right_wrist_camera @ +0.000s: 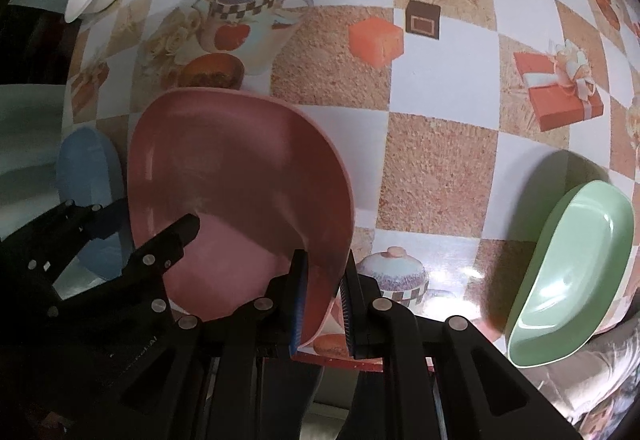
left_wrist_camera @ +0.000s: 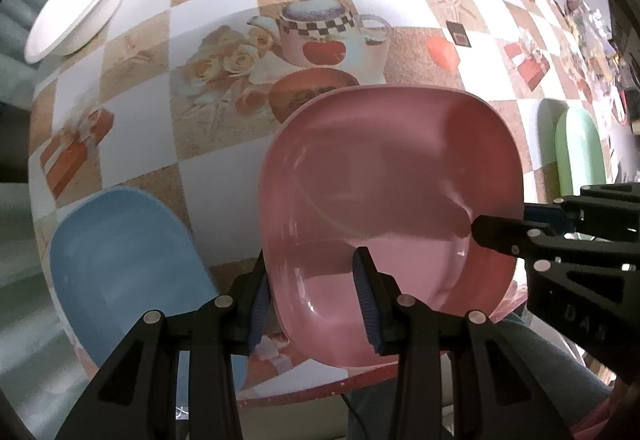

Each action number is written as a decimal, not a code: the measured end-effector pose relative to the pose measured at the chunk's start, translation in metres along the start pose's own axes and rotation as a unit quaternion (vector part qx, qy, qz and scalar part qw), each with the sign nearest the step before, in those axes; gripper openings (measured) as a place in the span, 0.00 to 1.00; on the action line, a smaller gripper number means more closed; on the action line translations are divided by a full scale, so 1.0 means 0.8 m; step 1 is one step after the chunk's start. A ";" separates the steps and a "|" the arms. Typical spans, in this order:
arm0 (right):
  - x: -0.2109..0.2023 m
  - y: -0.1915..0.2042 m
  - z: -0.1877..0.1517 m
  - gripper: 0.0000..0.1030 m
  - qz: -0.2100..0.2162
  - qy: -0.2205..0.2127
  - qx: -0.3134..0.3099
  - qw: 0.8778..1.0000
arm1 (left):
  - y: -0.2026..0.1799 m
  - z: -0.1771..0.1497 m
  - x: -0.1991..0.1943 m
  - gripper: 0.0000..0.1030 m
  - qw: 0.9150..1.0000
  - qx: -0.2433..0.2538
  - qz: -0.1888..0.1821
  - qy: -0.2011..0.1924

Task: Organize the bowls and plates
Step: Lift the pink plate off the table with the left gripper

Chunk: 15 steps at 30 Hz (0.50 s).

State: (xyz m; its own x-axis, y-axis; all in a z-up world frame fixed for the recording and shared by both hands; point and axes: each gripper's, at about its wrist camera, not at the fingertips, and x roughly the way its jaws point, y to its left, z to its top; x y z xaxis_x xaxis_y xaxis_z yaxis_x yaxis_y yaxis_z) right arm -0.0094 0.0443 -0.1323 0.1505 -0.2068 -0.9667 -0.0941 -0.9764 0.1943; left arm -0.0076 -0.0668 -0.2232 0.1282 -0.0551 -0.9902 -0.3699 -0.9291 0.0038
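Overhead, patterned checkered tablecloth gleams.

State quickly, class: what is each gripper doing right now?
Left gripper: jaws straddle the pink plate rim; whether it is gripped cannot be told.
Right gripper: closed on the pink plate's rim.

Little can be read here. In the left wrist view, raised letters stand on the black plastic body of the right claw at the right edge; they look like "DAB", read sideways, though the last letter is uncertain. In the right wrist view, a faint line of embossed lettering runs along the black plastic body of the left claw at lower left, too small and dark to make out. The printed checkered tabletop carries pictures only, with no words or numbers legible.
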 end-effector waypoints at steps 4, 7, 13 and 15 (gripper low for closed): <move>-0.014 0.007 0.002 0.17 -0.007 -0.005 -0.002 1.000 | 0.006 -0.002 0.007 0.34 1.000 -0.009 0.007 -0.013; -0.028 0.007 0.004 0.17 -0.011 -0.010 0.000 1.000 | 0.030 0.004 0.005 0.24 1.000 -0.015 0.009 -0.013; -0.052 0.009 0.007 0.17 -0.010 -0.021 0.000 1.000 | 0.046 0.008 0.023 0.15 0.999 -0.023 0.011 -0.028; -0.060 0.011 0.004 0.17 -0.010 -0.024 -0.001 1.000 | 0.047 0.009 0.029 0.15 0.999 -0.023 0.015 -0.033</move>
State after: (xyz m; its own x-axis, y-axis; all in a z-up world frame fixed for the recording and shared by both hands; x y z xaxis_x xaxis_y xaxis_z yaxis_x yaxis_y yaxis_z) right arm -0.0208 0.0458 -0.0843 0.1048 -0.1839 -0.9773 -0.0905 -0.9804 0.1748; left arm -0.0254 -0.1007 -0.2468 0.0566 -0.0603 -0.9966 -0.3302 -0.9431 0.0383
